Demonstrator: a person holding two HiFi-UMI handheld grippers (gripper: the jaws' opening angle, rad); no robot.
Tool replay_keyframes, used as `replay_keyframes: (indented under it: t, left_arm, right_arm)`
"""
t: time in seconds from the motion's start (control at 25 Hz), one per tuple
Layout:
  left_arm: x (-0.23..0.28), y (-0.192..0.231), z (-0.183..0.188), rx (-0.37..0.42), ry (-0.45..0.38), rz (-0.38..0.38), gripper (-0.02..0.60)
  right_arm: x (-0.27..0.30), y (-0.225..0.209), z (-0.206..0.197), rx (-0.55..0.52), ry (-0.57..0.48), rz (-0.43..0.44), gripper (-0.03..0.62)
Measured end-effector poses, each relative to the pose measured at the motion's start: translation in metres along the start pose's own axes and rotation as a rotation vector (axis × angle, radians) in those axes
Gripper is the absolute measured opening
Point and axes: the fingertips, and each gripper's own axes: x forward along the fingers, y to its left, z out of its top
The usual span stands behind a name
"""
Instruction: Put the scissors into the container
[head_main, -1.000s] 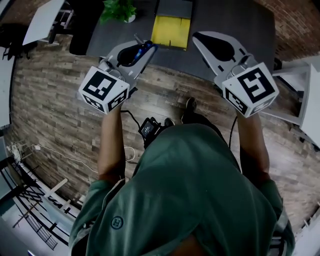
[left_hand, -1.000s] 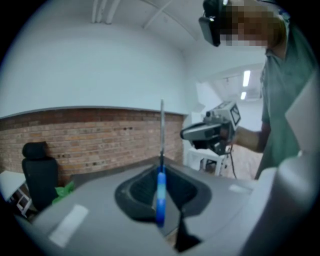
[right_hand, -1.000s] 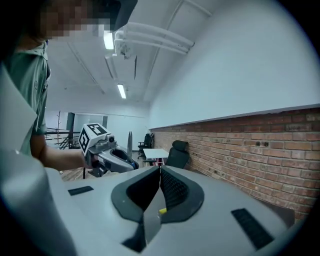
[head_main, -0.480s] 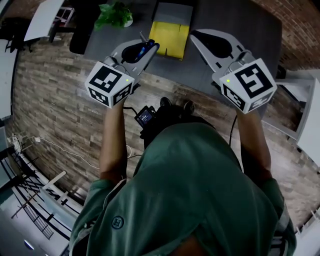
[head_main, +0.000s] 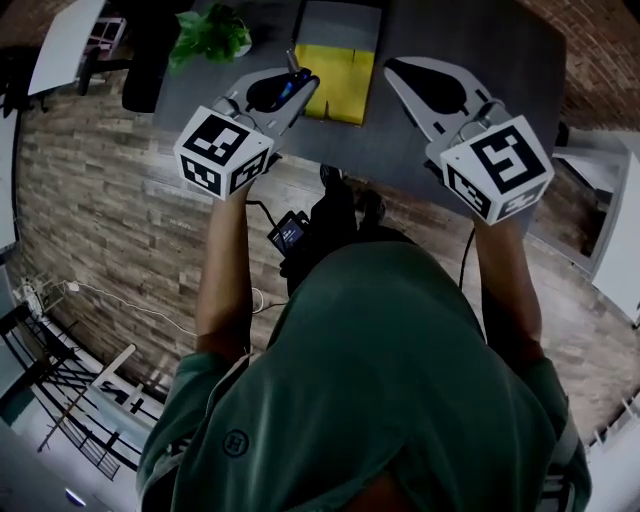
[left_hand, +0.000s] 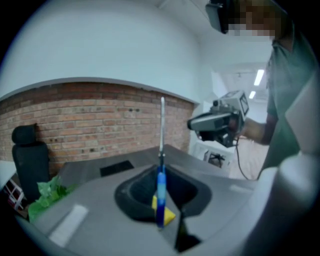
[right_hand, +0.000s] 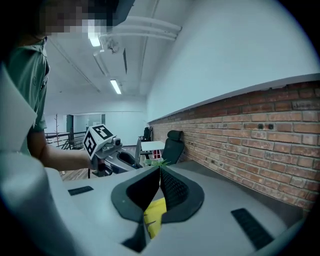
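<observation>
Potted plant (head_main: 212, 28): upper left, on dark table (head_main: 480, 50).
Left gripper (head_main: 297, 88): upper centre-left, clamped on blue-handled scissors (left_hand: 160, 187), blades pointing up between jaws.
Yellow container (head_main: 340, 75): upper centre on table, just right of scissors, not holding them.
Right gripper (head_main: 400, 75): upper right, jaw tips together, empty.

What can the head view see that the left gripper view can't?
Only the head view shows the marker cube on the left tool and the person's left arm. Only the left gripper view shows the ceiling lights. Both show the scissors gripped in the left tool, the yellow container, the plant and the right tool.
</observation>
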Motion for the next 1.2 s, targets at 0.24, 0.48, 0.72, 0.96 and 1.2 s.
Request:
replay_keyframes:
  t: [0.24, 0.48, 0.72, 0.96, 1.2]
  left_arm:
    - [0.025, 0.025, -0.029, -0.032, 0.07, -0.026, 0.037]
    - [0.054, 0.047, -0.069, -0.05, 0.184, -0.042, 0.037]
    - [0.081, 0.057, -0.105, -0.055, 0.286, -0.058, 0.037]
    - [0.099, 0.061, -0.134, -0.059, 0.37, -0.07, 0.037]
    - [0.116, 0.062, -0.154, -0.043, 0.43, -0.085, 0.037]
  right_arm:
    - [0.024, -0.014, -0.022, 0.042, 0.045, -0.009, 0.008]
    - [0.052, -0.027, -0.044, 0.084, 0.092, -0.008, 0.008]
    - [0.066, -0.033, -0.068, 0.13, 0.134, -0.004, 0.008]
    - [0.076, -0.04, -0.087, 0.167, 0.163, -0.007, 0.008]
    - [0.081, -0.047, -0.103, 0.192, 0.185, -0.017, 0.008]
